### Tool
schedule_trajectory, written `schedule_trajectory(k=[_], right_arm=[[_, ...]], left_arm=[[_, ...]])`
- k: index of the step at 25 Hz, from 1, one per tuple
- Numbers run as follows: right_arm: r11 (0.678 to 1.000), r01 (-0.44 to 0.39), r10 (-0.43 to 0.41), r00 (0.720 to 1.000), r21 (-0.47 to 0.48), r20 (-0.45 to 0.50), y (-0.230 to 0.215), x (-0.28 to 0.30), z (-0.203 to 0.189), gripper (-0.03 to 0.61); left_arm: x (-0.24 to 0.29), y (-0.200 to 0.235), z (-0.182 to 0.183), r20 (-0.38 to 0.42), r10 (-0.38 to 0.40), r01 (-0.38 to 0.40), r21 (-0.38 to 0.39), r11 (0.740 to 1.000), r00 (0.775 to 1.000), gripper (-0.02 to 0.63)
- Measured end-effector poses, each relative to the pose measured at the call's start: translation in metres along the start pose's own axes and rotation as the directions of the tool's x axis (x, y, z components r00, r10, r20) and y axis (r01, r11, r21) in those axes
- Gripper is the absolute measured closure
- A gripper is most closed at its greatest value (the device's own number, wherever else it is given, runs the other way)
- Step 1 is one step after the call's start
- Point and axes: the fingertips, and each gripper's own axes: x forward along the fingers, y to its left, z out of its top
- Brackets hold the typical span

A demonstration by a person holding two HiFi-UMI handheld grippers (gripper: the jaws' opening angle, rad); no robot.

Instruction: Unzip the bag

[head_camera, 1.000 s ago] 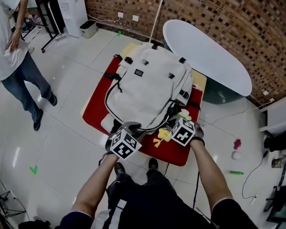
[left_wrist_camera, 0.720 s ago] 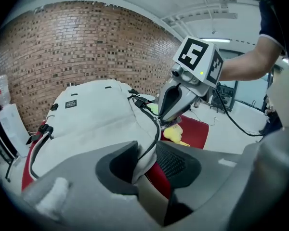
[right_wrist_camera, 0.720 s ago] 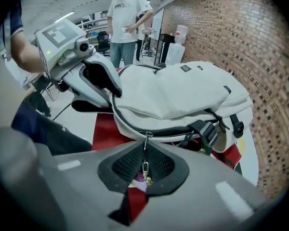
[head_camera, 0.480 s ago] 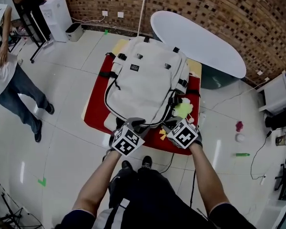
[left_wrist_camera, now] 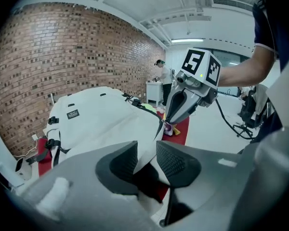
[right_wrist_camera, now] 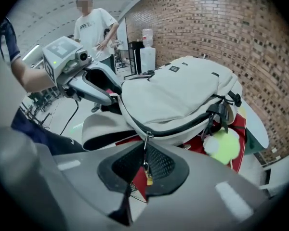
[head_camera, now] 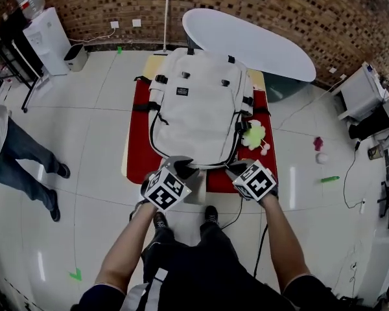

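Observation:
A cream backpack [head_camera: 198, 109] lies flat on a red mat [head_camera: 139, 141], its bottom edge toward me. At the near left corner, my left gripper [head_camera: 175, 169] has the bag's lower edge between its jaws [left_wrist_camera: 147, 150], and the pads close on the fabric. My right gripper [head_camera: 233, 170] is at the near right corner, shut on the metal zipper pull [right_wrist_camera: 145, 146]; a small gold tag hangs below the pull. The black zipper line [right_wrist_camera: 183, 124] curves away along the bag's side. Each gripper shows in the other's view: the right gripper [left_wrist_camera: 176, 114], the left gripper [right_wrist_camera: 103, 88].
A green fuzzy toy [head_camera: 253, 137] hangs at the bag's right side. A white oval table [head_camera: 246, 41] stands behind, against the brick wall. A person [head_camera: 13, 154] stands at far left, near a white water dispenser [head_camera: 48, 31]. Small items and cables lie on the floor at right.
The head view has swung, so the bag now lies straight ahead. Both grippers stay at its near edge. The yellow toy between them no longer shows. The bystander has slid toward the left edge.

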Motion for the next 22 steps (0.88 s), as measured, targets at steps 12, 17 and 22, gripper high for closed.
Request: schedule_trajectory(k=[12,17,22], right_arm=[[0.980,0.079,-0.090,0.995,0.185,0.054,0.036,0.005,0.021,0.549],[0.947,0.165,-0.168,0.986,0.277,-0.015,0.047,0.005,0.025,0.548],[0.879,0.274,-0.254,0.962,0.390,-0.104,0.056,0.014,0.028,0.549]], left_arm=[[-0.028,0.043,-0.043,-0.061,-0.037,0.038,0.018,0.999,0.997,0.488],[-0.046,0.062,-0.057,-0.053,-0.109,0.111,0.039,0.993,0.993,0.488],[-0.059,0.082,-0.093,-0.075,-0.213,0.215,0.024,0.976,0.974,0.488]])
